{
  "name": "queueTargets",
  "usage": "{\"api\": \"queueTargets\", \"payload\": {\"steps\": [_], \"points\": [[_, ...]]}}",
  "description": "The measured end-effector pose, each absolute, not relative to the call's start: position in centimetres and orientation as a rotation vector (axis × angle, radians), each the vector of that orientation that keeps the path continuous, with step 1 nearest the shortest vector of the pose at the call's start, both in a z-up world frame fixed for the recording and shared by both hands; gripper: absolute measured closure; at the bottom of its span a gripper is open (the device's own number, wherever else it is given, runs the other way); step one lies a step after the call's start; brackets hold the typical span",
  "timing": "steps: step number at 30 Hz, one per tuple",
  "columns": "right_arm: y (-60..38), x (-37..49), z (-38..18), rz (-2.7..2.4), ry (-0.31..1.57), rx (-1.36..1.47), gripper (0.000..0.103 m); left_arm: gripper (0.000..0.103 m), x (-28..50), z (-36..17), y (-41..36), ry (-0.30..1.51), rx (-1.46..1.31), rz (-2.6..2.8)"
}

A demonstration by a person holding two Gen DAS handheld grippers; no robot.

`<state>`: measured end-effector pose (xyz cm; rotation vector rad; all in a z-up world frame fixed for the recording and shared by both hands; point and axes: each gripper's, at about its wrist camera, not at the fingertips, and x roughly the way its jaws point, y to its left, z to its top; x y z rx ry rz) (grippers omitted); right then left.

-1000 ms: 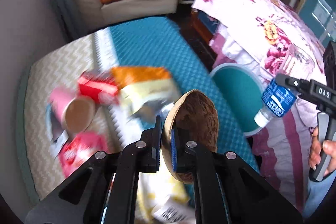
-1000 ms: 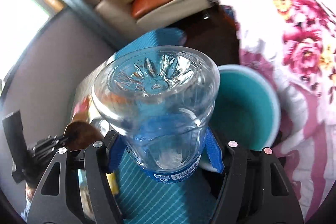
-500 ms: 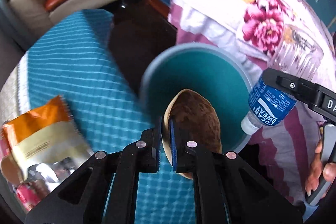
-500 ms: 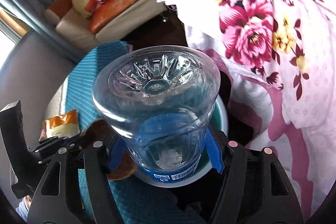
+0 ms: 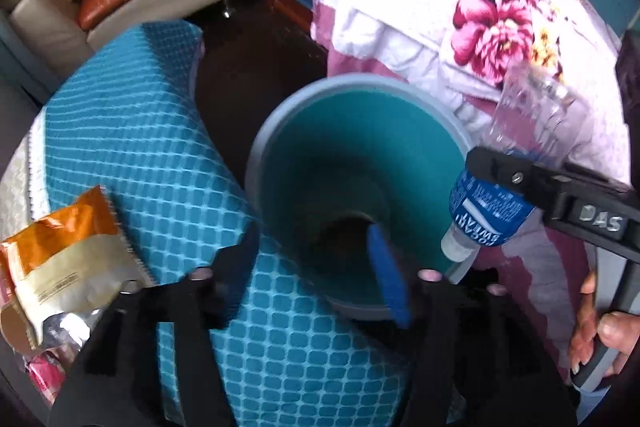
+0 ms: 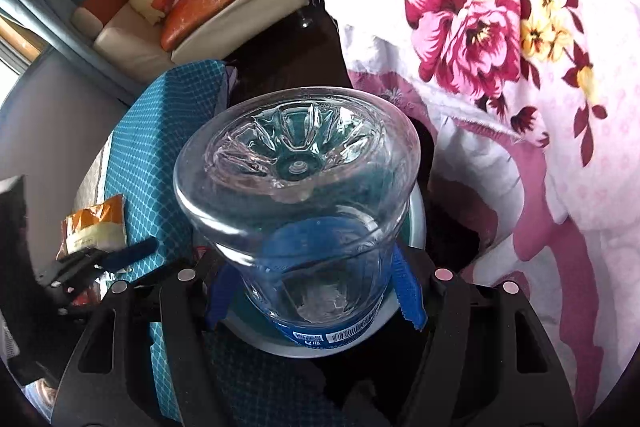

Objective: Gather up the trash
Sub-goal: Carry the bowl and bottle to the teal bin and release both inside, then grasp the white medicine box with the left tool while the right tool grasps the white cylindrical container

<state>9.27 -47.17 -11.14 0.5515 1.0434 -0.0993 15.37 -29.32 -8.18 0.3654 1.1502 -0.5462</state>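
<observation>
Left wrist view: left gripper (image 5: pixel 316 259) hangs over round teal plastic bin (image 5: pixel 264 147), jaws spread wide w/ nothing between; a brown item seems to lie at the bin's bottom, too dim to name.
Bottle: clear plastic water bottle w/ blue label (image 5: pixel 500 187) held cap-down at bin's right rim, clenched in right gripper (image 5: pixel 532 183), presumably poised for the drop.
Leftover trash: orange-and-cream snack bag (image 5: pixel 64 251) on teal quilted table cover (image 5: pixel 132 131), just beside the bin.
Right wrist view: right gripper (image 6: pixel 316 291) jaws grasping the bottle (image 6: pixel 296 195) at its label, base toward camera; bin rim (image 6: pixel 416 223) directly beneath.
Backdrop: floral bedspread (image 6: pixel 500 27) close by the bin.
</observation>
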Motion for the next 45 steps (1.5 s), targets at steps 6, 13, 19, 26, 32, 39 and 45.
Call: {"api": "queueTargets", "payload": {"steps": [6, 13, 19, 26, 32, 39, 45], "points": [[-46.1, 9.6, -11.8, -0.094, 1.082, 0.533, 0.04, 0.015, 14.4, -5.9, -27.4, 1.098, 0.355, -0.564], [-44.6, 10.0, -12.7, -0.081, 1.135, 0.535, 0.038, 0.012, 14.1, -5.4, -24.6, 1.126, 0.267, -0.567], [-43.4, 9.7, -12.0, -0.081, 1.137, 0.53, 0.028, 0.012, 13.7, -5.2, -22.7, 1.135, 0.216, -0.563], [-41.8, 8.9, -10.4, -0.077, 1.139, 0.515, 0.024, 0.011, 12.5, -4.7, -20.0, 1.144, 0.181, -0.55], [-39.0, 7.4, -8.5, -0.036, 1.139, 0.48, 0.021, 0.011, 10.7, -3.9, -16.2, 1.131, 0.146, -0.518], [-33.6, 5.5, -6.8, 0.051, 1.17, 0.39, 0.021, 0.011, 8.0, -3.1, -10.6, 1.119, 0.107, -0.466], [-28.6, 3.9, -6.2, 0.153, 1.215, 0.306, 0.02, 0.01, 5.3, -3.2, -5.0, 1.12, 0.085, -0.41]]}}
